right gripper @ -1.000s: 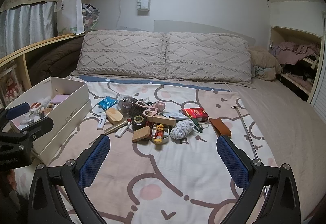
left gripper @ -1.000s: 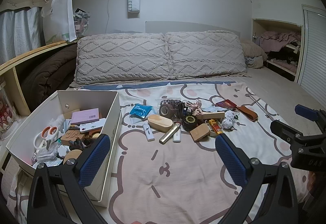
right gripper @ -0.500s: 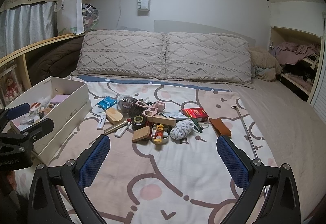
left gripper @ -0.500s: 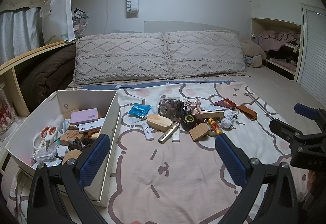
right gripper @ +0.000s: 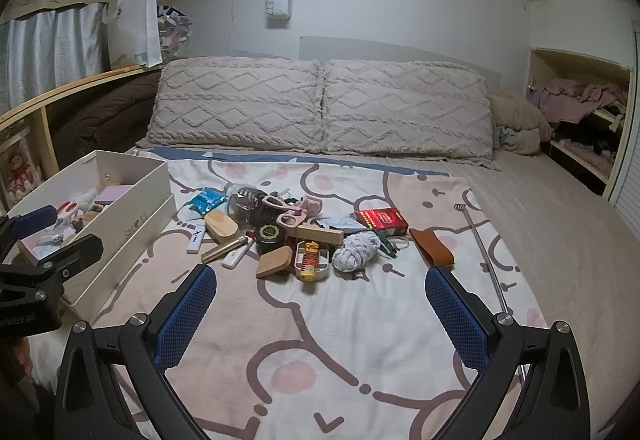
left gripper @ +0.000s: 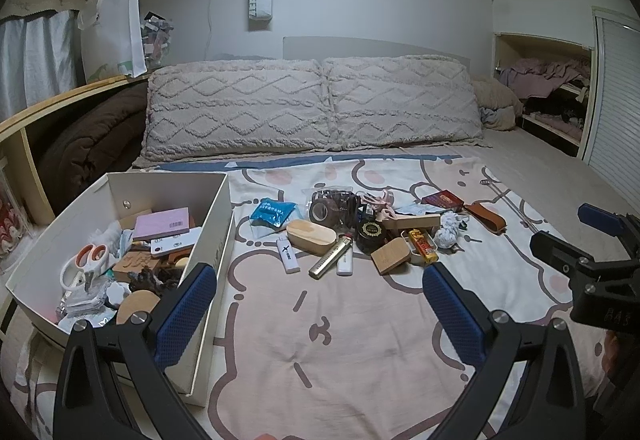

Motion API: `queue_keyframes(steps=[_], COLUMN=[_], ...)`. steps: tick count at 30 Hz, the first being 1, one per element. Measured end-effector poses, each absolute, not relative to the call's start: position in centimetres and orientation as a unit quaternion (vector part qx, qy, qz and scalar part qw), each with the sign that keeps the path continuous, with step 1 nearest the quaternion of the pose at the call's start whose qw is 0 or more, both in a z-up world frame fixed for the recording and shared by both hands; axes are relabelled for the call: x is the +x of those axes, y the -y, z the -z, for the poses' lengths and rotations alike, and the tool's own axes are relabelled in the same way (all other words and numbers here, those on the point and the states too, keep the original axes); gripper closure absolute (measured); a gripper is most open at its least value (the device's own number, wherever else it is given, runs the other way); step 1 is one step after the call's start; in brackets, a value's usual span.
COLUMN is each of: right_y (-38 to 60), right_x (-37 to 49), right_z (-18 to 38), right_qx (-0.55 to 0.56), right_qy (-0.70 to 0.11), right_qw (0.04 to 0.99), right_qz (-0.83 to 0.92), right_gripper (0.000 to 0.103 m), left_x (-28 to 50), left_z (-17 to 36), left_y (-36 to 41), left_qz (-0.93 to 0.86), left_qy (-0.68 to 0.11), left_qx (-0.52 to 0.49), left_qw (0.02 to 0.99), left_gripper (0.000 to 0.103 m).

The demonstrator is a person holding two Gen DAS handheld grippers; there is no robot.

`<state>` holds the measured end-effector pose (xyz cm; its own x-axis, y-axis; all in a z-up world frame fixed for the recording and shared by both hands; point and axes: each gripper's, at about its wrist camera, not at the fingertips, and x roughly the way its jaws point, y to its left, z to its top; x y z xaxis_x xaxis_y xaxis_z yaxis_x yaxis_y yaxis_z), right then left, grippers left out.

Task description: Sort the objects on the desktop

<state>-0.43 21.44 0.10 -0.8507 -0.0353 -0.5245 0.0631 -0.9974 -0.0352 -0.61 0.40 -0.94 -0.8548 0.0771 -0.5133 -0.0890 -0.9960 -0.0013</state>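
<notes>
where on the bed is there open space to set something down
Free: the blanket between the two open grippers and the pile of small items; also the bare sheet right of the metal rod. Crowded: the pile and the white box.

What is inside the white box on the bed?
The white box holds orange-handled scissors, a pink pad, a white card and a round wooden piece. More small things lie heaped underneath, too covered to name.

A white rectangular cardboard box (left gripper: 208, 228) sits on the cartoon-print bed sheet (left gripper: 340, 340), holding orange-handled scissors (left gripper: 82, 266) and a lilac card (left gripper: 162, 223); small clutter lies beside it, including a white lighter (left gripper: 288, 257).
</notes>
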Motion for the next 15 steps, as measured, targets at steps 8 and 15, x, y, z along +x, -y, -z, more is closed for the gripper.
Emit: queue_keyframes(steps=[8,15], right_y=[-22.3,-22.6], right_x=[-1.8,-3.4], right_z=[1.7,4.0], right_qx=[0.297,0.331], right_qy=[-0.023,-0.021], right_qw=[0.011,0.007], right_qz=[0.954,0.943], right_gripper=[0.0,0.0], left_x=[-1.8,-3.0], left_z=[2.4,4.5], left_y=[-0.8,-1.8], left_qz=[-0.956,-0.946], left_qy=[-0.004,-0.012], left_qx=[-0.29,-0.318], left_qw=[0.052,0.056], left_gripper=[0.0,0.0])
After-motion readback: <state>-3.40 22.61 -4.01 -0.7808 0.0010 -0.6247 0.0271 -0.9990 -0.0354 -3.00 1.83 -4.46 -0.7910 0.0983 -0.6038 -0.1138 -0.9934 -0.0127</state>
